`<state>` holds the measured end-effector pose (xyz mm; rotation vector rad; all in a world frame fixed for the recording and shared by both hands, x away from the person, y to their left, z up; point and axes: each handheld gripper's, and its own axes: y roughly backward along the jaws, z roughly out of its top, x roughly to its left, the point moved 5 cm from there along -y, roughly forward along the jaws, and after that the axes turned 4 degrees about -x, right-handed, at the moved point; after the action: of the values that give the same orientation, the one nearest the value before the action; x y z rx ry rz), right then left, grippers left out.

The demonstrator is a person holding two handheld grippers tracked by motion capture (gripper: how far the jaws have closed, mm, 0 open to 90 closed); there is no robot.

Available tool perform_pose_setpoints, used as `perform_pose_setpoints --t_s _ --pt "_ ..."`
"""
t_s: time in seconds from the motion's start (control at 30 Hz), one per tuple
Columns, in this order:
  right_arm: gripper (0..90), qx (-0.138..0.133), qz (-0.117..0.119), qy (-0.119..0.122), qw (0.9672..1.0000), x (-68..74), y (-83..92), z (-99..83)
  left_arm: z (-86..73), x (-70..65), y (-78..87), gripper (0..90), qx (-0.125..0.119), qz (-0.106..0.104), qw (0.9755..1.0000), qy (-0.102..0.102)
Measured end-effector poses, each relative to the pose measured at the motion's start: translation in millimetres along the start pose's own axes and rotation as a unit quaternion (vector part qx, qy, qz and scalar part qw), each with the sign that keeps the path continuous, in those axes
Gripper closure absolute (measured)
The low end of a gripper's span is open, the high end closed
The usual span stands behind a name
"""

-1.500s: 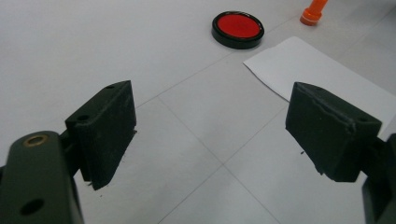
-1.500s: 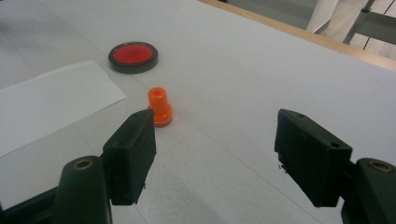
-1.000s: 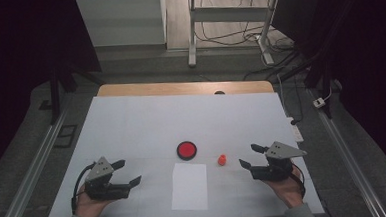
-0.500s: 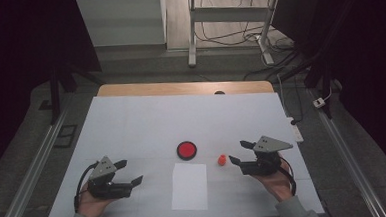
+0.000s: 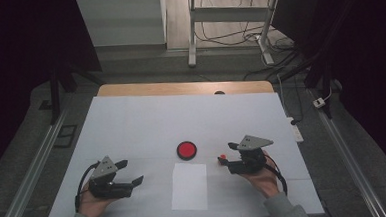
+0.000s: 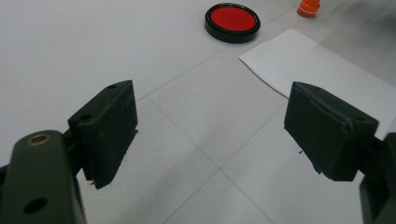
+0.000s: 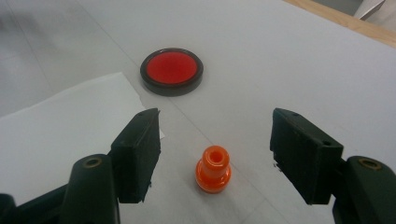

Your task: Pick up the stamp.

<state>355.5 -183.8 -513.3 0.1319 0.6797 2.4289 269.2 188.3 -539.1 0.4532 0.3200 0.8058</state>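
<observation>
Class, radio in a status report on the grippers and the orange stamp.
Right gripper open, closing around orange stamp, no contact. Left gripper open, idle. Stamp upright, beside red ink pad. Path clear.

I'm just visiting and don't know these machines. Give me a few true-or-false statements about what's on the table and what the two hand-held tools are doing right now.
1. The small orange stamp stands upright between the open jaws of the right tool, untouched. True.
2. The left tool is clamped on the white sheet of paper. False: its jaws are open with nothing between them; the sheet lies flat on the table.
3. The round red pad in its black case lies beyond the far edge of the paper. True.
4. The orange stamp sits on top of the red pad. False: it stands on the table, apart from the pad, on the side of the right tool.
5. Both tools are held in a person's hands. True.
</observation>
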Motion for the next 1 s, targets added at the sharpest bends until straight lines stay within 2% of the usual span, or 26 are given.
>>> perform_pose_setpoints --t_s 0.07,0.27,0.53,0.8,1.0 --pt "34.1 -0.003 0.002 -0.006 1.0000 0.3 -3.0 -1.1 -0.1 0.1 -0.1 17.8 0.000 0.001 1.0000 0.000" --pt "36.9 0.015 0.002 -0.009 0.9998 1.0 -11.7 -6.6 -0.6 0.3 -0.5 17.8 0.002 0.002 1.0000 -0.002" --pt "44.5 0.034 -0.012 -0.003 0.9994 -0.3 -19.1 -16.0 -1.5 0.3 -0.7 17.8 0.004 0.003 1.0000 -0.003" --pt "51.0 0.039 -0.019 -0.006 0.9990 -2.4 -22.5 -20.7 -2.7 0.6 -0.3 17.9 0.006 0.004 1.0000 -0.004" --pt "55.7 0.043 -0.014 -0.004 0.9990 -1.4 -25.5 -23.0 -3.2 0.9 -0.1 17.8 0.007 0.004 1.0000 -0.004"
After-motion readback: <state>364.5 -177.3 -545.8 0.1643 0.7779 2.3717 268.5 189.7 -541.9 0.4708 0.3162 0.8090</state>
